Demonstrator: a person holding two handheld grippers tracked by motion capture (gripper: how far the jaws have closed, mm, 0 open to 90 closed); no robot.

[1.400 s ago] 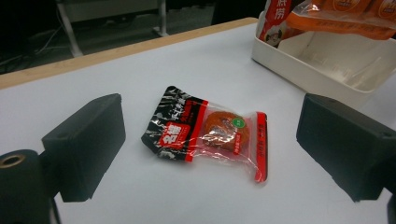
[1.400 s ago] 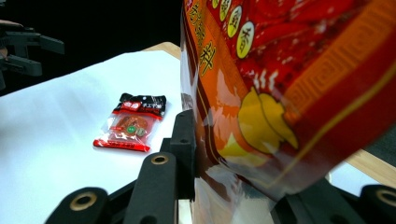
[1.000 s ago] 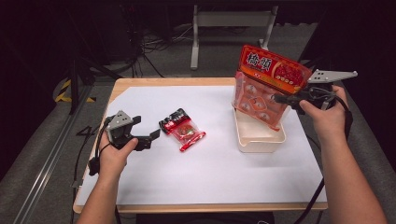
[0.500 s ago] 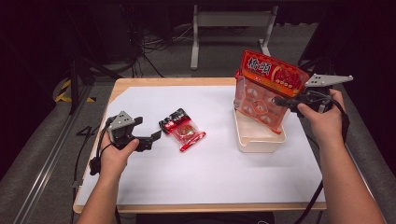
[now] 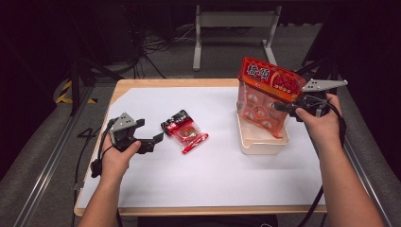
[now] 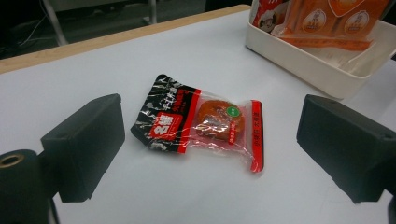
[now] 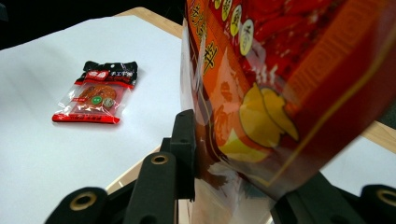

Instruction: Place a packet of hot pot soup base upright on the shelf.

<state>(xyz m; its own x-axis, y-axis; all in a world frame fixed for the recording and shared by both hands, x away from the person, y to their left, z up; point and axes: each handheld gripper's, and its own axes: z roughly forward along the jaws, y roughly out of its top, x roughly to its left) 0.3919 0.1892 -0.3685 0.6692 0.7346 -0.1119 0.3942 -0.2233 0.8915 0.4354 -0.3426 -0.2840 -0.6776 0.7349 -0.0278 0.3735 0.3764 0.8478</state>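
The right gripper (image 5: 283,108) clamps the large red snack bag (image 5: 265,97) upright in the white tray (image 5: 262,144), while the left gripper (image 5: 158,140) rests wide open beside the small red packet (image 5: 185,131).

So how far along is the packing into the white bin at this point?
Done: nothing lies loose in the white bin yet. In hand: the right gripper is shut on the large orange snack bag, whose bottom edge dips into the bin. Left: the small red-and-black snack packet lies on the white table, in front of the open left gripper.
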